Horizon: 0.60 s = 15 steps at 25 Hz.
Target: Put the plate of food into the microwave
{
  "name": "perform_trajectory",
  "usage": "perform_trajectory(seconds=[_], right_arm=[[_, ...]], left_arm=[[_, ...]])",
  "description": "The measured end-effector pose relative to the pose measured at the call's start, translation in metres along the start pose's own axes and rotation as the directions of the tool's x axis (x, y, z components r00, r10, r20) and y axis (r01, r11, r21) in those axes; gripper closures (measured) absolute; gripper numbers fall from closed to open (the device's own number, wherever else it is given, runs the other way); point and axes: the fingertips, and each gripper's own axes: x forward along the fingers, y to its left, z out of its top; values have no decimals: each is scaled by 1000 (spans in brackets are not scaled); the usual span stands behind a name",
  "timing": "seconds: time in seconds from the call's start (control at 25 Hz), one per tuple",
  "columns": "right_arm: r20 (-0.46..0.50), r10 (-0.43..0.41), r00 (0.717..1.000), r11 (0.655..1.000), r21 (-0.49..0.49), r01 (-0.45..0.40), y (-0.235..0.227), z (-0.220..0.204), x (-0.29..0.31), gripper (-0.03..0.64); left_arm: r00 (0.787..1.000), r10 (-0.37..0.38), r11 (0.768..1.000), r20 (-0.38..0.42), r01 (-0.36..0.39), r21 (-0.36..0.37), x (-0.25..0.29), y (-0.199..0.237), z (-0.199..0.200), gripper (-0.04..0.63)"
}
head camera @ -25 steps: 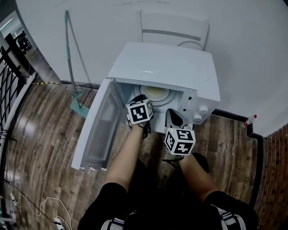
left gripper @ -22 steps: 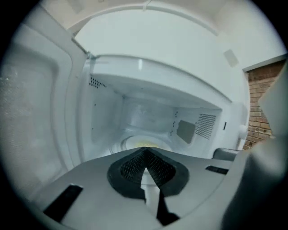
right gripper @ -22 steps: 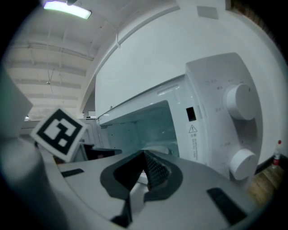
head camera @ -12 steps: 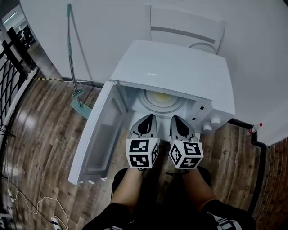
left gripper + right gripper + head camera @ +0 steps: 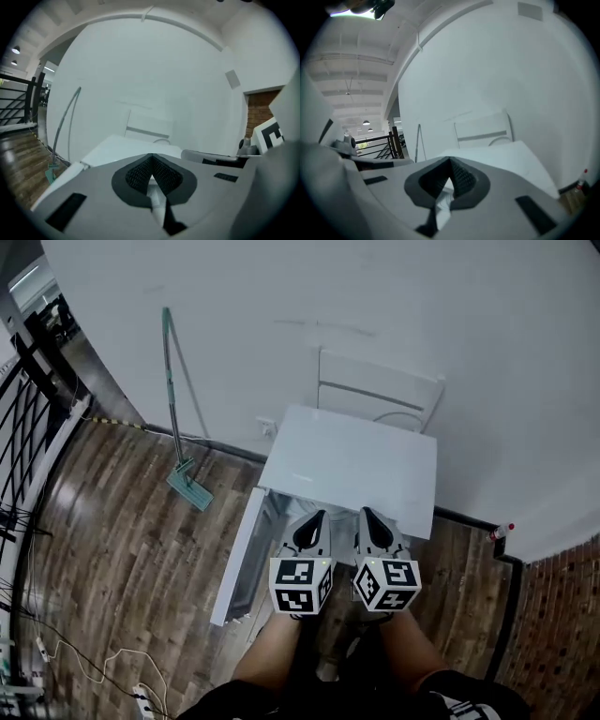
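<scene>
both grippers have drawn back from the microwave (image 5: 352, 465) since the earlier frames. a second ago the left gripper (image 5: 311, 518) reached into the cavity mouth; now it sits level with the right gripper (image 5: 367, 517), side by side in front of the oven. the head camera has also risen, so the oven's top now covers the cavity. the plate lay there on the turntable half a second ago; no view shows the plate now.

nearest, the person's forearms (image 5: 272, 652) come up from the lower edge. each gripper carries a marker cube: the left cube (image 5: 301, 585) sits just beside the right cube (image 5: 386, 584), with a narrow gap between them. ahead of the cubes, the left gripper's jaws are closed tip to tip with nothing between them; in the left gripper view (image 5: 151, 157) its ribbed pads (image 5: 138, 174) meet at a point. the right gripper view (image 5: 450, 161) shows the same: pads (image 5: 461, 177) together, nothing held.

the door (image 5: 239, 563) stands open at the oven's left side, swung out toward the person, left of the left gripper. beyond the jaws lies the oven's flat white top. behind the oven a white chair (image 5: 375, 395) stands against the wall (image 5: 328, 296). further left a mop (image 5: 183, 446) leans on the wall, its head on the wood floor (image 5: 122, 540). at the right, a small red-capped bottle (image 5: 499, 532) stands by the wall base. cables (image 5: 84, 662) trail over the floor at lower left, and a dark railing (image 5: 28, 418) runs along the far left.
</scene>
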Motion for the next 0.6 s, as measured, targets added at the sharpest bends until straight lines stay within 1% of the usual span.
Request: perform_trajectory(seconds=[0.2,0.32,0.44,0.52,0.6], right_arm=[[29,9,1000,1000,-18,-8,36,156,-46,604],[48,10,999,999,-44,-8,53,229,-75,604],[79,8,997,998,-56,-4,59,279,-96,604],[102,11,995,998,-65,-4,61,299,-106,604],[121,13,993,998,-67,-5,62,310,-115,604]], left_arm=[[1000,-17,1000,12,17,-17,-51,-43,141,598],[1000,-17,1000,21,17,4,-81,-67,209,598],[999,-28,999,46,28,17,-101,-86,257,598],[997,-27,999,69,24,49,-110,-96,279,598],[996,-26,997,88,20,69,-119,-104,290,598]])
